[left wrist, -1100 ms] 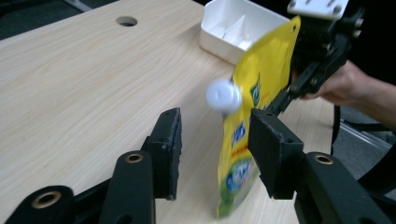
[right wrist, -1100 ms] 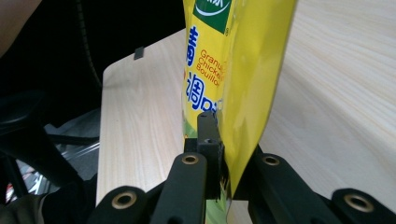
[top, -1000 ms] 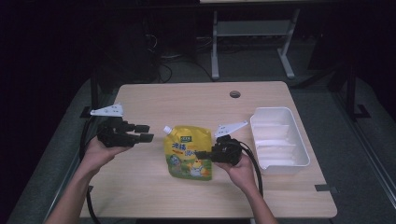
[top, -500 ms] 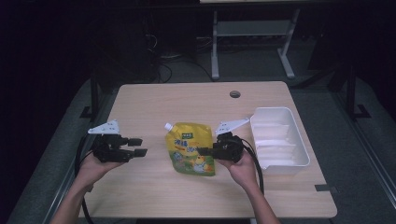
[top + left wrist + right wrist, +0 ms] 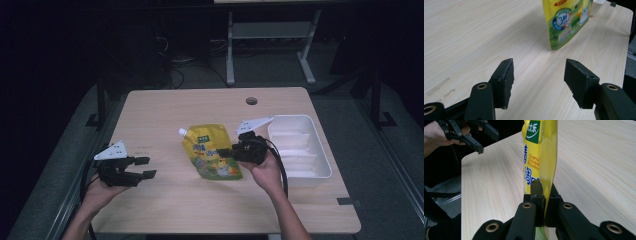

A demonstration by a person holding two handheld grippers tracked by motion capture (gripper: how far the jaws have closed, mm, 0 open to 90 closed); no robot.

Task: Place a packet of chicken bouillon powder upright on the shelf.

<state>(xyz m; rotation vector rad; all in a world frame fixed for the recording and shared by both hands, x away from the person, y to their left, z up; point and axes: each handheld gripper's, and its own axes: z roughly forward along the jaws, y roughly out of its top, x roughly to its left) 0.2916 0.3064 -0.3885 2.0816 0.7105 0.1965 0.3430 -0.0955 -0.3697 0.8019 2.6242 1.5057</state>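
On the wooden table (image 5: 165,110), beside the white tray (image 5: 320,150), the yellow pouch (image 5: 210,152) is pinched at its edge by the right gripper (image 5: 223,151), which should lift it steadily while the left gripper (image 5: 145,167), jaws wide, stays apart.

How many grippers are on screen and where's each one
2. The left gripper is held over the table's near left edge, jaws open and empty. The right gripper is at the table's middle right, jaws shut on the yellow pouch, beside the white tray.
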